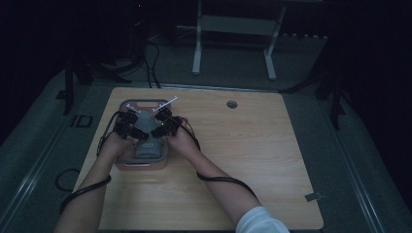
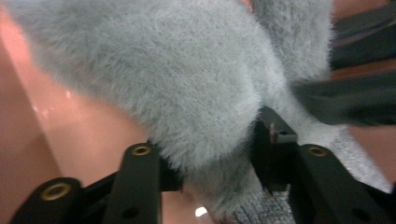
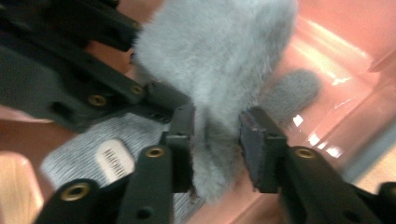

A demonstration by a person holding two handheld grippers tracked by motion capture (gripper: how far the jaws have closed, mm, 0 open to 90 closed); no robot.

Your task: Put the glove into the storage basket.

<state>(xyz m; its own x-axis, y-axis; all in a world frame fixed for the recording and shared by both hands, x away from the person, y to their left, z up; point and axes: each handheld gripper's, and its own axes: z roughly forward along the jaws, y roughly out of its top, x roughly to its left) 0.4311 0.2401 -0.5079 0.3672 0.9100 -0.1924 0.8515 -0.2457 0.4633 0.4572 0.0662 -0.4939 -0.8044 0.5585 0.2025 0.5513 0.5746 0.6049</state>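
Left gripper view shows a fuzzy grey garment (image 2: 177,79), with a knitted cuff, lying in a glossy pink tray (image 2: 79,135) on the wooden table (image 1: 252,145), pinched by both left gripper (image 2: 210,154) and right gripper (image 3: 215,140).

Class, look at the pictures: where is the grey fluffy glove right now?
In the high view the grey fluffy glove lies in the pink tray at the table's left, between the left claw and right claw, each pinching it.
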